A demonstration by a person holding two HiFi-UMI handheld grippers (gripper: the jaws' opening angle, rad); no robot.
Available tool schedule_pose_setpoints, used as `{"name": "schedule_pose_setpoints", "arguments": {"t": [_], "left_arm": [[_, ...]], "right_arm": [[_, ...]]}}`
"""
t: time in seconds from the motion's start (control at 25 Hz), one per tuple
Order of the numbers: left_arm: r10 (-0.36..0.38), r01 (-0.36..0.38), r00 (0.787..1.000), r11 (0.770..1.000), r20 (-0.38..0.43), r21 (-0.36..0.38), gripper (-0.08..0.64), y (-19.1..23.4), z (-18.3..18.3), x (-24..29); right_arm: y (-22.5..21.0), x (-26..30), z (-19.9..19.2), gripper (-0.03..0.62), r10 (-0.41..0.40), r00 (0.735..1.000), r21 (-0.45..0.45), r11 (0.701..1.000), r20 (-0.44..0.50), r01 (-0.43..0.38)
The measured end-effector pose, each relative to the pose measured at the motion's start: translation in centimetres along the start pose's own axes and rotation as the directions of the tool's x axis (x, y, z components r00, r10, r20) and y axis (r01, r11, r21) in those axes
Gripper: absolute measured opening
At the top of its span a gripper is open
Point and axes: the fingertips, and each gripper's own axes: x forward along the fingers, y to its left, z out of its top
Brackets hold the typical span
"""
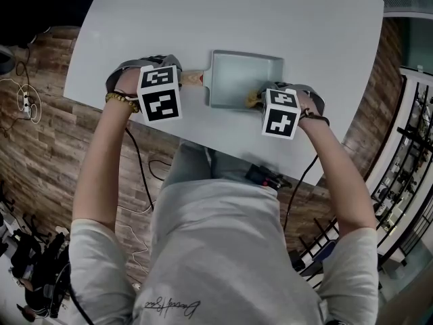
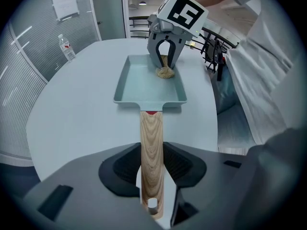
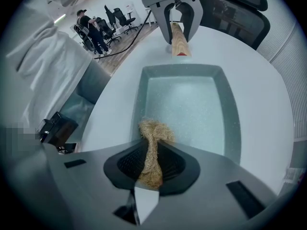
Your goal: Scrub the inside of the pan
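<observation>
Closest to us, the fibre scrubber is pinched tight between the jaws of our right gripper. Its tuft pokes out ahead onto the floor of the pan, by the near corner, so the fibres meet the metal. Our left gripper clamps the wooden handle, opposite the scrubber; we judge this stops the pan sliding. Beneath both lies the pale table.
</observation>
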Motion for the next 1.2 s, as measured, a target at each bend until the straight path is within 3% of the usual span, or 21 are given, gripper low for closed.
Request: {"name": "schedule_pose_setpoints", "arguments": {"t": [0.44, 0.84, 1.04, 1.2], "left_arm": [[0.004, -0.004, 1.0, 1.0, -0.004, 0.006, 0.15, 0.0, -0.1, 0.2], [0.008, -0.008, 1.0, 1.0, 0.012, 0.012, 0.186, -0.1, 0.3, -1.5], [0.029, -0.026, 0.995, 0.999, 0.094, -0.027, 0.186, -0.6, 2.3, -3.6], [0.062, -0.041, 0.974, 0.994, 0.22, -0.098, 0.182, -0.5, 4.1, -5.8]], "right_arm": [[-0.5, -1.0, 1.0, 0.074, -0.042, 0.992, 0.11, 0.993, 0.117, 0.029], [-0.9, -4.0, 0.9, 0.074, -0.139, 0.949, 0.319, 0.947, 0.284, 0.043], [-0.4, -6.0, 1.1, 0.075, -0.196, 0.902, 0.422, 0.906, 0.386, 0.016], [-0.3, -7.0, 1.4, 0.075, -0.235, 0.867, 0.472, 0.881, 0.439, 0.0]]}}
